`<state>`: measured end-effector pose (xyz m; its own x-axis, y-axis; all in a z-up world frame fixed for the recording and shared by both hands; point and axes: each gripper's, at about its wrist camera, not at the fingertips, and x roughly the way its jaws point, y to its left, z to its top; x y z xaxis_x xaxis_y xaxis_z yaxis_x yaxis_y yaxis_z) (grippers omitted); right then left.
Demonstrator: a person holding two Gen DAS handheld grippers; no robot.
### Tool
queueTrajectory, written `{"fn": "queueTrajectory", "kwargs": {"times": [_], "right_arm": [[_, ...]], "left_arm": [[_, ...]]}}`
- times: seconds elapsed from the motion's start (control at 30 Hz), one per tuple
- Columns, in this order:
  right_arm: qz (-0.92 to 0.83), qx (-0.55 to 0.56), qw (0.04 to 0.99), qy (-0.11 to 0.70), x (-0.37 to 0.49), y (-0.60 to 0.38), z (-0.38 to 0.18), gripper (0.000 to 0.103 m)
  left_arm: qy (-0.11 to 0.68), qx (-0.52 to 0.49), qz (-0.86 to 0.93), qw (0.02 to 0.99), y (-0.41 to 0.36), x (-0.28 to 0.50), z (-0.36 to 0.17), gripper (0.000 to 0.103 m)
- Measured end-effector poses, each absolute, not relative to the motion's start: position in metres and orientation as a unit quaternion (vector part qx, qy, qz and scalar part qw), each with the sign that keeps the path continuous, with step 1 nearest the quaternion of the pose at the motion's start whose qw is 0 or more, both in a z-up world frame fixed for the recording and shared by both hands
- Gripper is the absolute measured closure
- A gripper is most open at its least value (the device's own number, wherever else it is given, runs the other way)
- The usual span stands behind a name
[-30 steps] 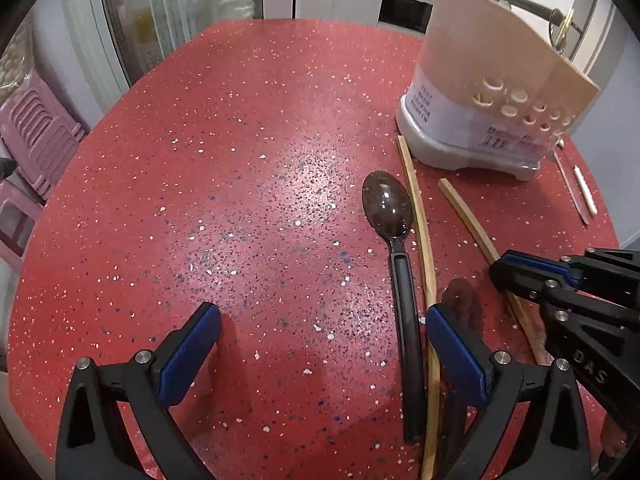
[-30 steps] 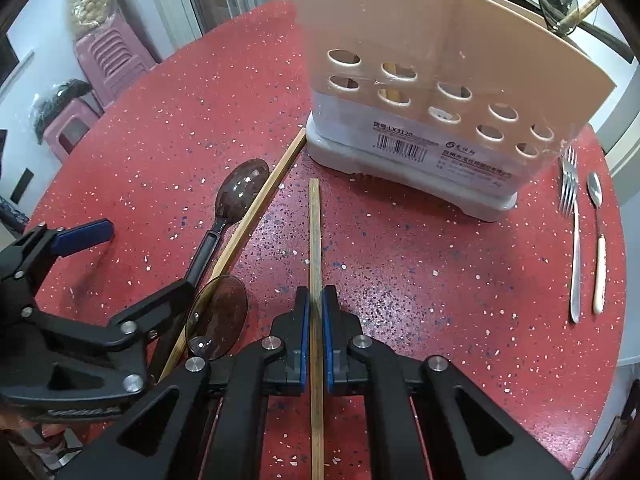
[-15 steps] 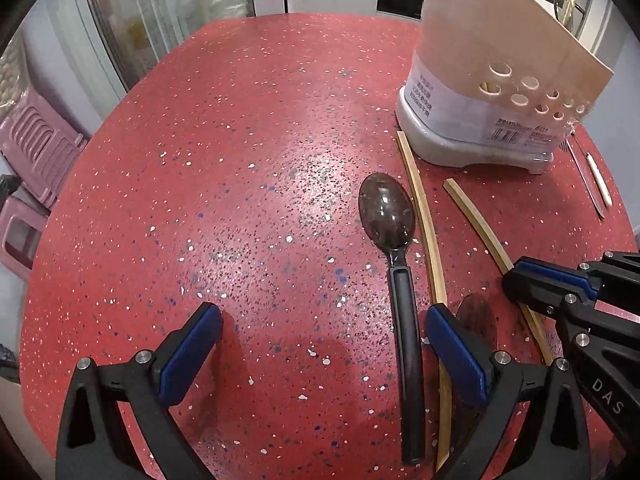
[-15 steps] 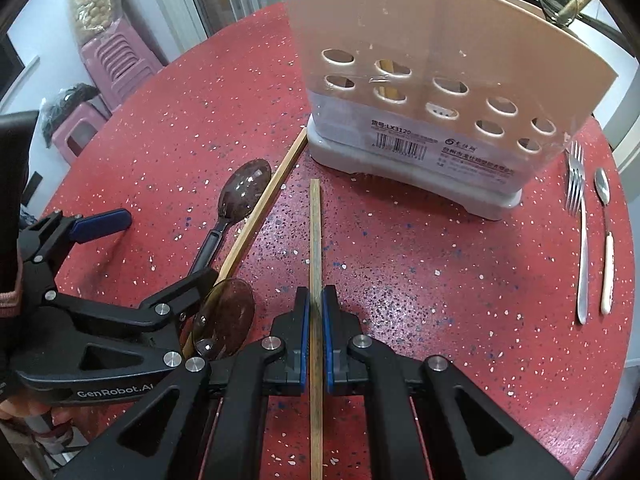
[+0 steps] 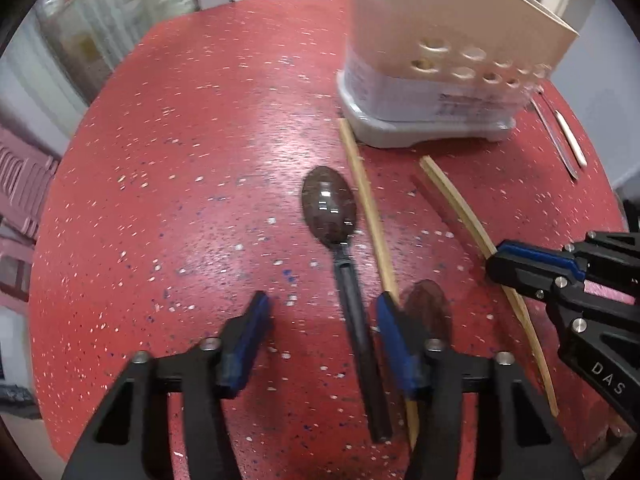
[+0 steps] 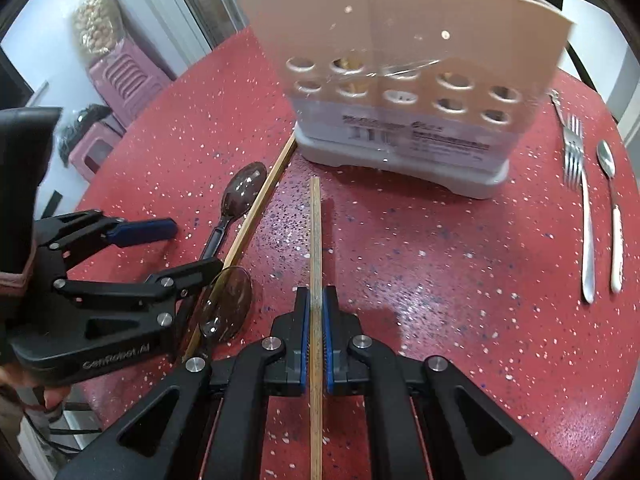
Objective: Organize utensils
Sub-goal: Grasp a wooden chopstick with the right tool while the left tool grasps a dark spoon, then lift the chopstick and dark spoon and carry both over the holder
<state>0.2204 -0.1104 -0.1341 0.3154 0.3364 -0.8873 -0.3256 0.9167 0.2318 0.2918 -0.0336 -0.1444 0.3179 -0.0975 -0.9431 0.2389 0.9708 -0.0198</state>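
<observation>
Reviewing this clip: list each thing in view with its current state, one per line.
Right gripper: shut on one chopstick.
Left gripper: open, straddling the dark spoon handle.
Dark spoon: flat on the table.
Second chopstick: flat, beside the spoon.
Utensil holder: upright, utensils inside.
Fork: flat, untouched.
Small spoon: flat beside the fork.

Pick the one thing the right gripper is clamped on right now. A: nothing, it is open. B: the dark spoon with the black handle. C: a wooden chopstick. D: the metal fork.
C: in the right wrist view the right gripper has its blue pads pressed against both sides of the wooden chopstick, which points toward the utensil holder.
</observation>
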Motion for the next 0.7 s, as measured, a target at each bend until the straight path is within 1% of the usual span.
{"fn": "queueTrajectory", "kwargs": {"times": [0.03,0.07,0.23,0.43,0.47,0.5,0.57,0.7], "right_arm": [[0.206,0.010,0.812,0.545,0.219,-0.114,-0.132,0.097],[0.208,0.012,0.814,0.543,0.218,-0.117,-0.131,0.097],[0.217,0.031,0.819,0.530,0.214,-0.131,-0.122,0.097],[0.237,0.059,0.822,0.514,0.210,-0.148,-0.116,0.097],[0.241,0.064,0.823,0.510,0.208,-0.151,-0.115,0.097],[0.245,0.070,0.825,0.505,0.206,-0.155,-0.112,0.097],[0.250,0.078,0.828,0.496,0.203,-0.160,-0.108,0.097],[0.254,0.079,0.834,0.484,0.200,-0.167,-0.101,0.097]], "left_arm": [[0.577,0.067,-0.111,0.807,-0.040,0.293,-0.142,0.051],[0.578,0.075,-0.114,0.805,-0.046,0.294,-0.139,0.066],[0.559,0.060,-0.113,0.820,-0.059,0.292,-0.132,0.066],[0.497,0.018,-0.103,0.861,-0.057,0.264,-0.109,0.066],[0.486,0.008,-0.103,0.868,-0.056,0.259,-0.103,0.074],[0.476,0.000,-0.103,0.873,-0.056,0.256,-0.099,0.078],[0.467,-0.015,-0.108,0.878,-0.057,0.250,-0.095,0.078],[0.481,-0.011,-0.107,0.870,-0.061,0.239,-0.098,0.078]]}}
